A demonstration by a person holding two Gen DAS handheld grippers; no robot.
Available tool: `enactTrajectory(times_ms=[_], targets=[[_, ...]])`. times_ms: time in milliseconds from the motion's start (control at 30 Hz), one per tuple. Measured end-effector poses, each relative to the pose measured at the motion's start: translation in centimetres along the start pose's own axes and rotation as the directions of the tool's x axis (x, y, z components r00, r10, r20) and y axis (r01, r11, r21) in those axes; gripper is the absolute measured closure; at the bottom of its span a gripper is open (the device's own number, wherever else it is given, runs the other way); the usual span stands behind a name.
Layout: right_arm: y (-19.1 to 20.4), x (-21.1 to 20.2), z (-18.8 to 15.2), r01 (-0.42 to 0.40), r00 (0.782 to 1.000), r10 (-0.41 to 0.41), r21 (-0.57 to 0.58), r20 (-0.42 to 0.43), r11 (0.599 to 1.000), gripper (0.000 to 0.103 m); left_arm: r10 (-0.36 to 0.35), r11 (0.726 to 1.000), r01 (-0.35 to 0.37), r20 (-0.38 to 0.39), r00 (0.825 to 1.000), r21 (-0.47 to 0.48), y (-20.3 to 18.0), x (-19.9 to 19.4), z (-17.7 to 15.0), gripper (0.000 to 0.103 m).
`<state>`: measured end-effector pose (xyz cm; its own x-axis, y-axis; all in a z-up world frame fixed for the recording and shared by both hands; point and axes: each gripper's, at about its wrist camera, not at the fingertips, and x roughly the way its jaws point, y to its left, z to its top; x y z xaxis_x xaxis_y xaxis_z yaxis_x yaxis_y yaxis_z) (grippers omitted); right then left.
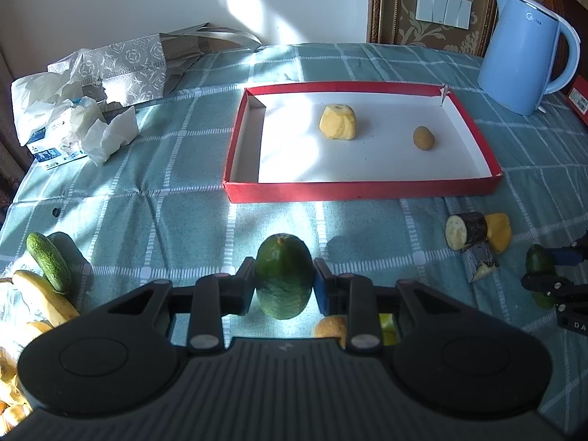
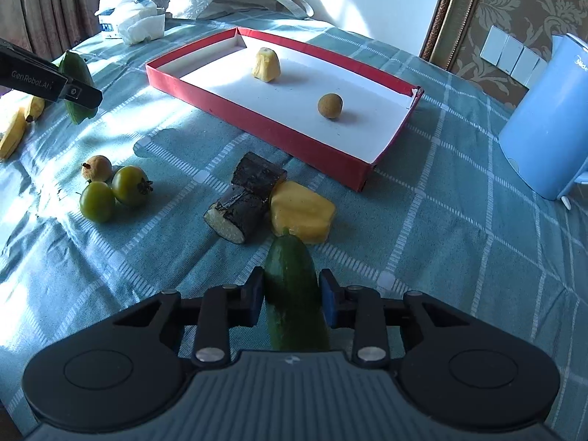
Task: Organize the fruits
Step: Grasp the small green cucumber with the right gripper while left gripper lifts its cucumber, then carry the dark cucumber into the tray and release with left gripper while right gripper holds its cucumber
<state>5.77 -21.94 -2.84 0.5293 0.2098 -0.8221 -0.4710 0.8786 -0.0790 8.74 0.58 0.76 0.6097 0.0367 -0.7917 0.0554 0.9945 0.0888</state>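
Sunlit checked cloth still holds most produce; only two pieces sit in my red tray. My left gripper clamps a green fruit, my right gripper clamps a cucumber, both short of the tray

Between you and the red tray lies a bare strip of checked tablecloth; pass there. The tray's low front wall is the barrier to clear. Inside, most of the white floor is free around the peeled yellow fruit and small brown fruit. The eggplant pieces and yellow chunk obstruct the right-hand approach; the blue kettle limits the tray's far right corner.
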Motion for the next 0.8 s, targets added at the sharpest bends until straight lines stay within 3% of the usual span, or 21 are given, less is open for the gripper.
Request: enactTrajectory(times_ms=[333, 800], targets=[[-0.5, -5.3, -3.1, -0.007, 0.998, -0.004, 0.180, 0.063, 0.984, 0.073, -0.030, 1.000, 0.030, 0.031, 0.999, 0.006, 1.8, -2.0, 0.0, 0.074], [-0.5, -7.9, -3.4, 0.004, 0.994, -0.028, 0.225, 0.104, 0.974, 0.073, -0.107, 0.994, 0.101, 0.145, 0.984, 0.048, 1.6, -5.4, 4.4, 0.074]])
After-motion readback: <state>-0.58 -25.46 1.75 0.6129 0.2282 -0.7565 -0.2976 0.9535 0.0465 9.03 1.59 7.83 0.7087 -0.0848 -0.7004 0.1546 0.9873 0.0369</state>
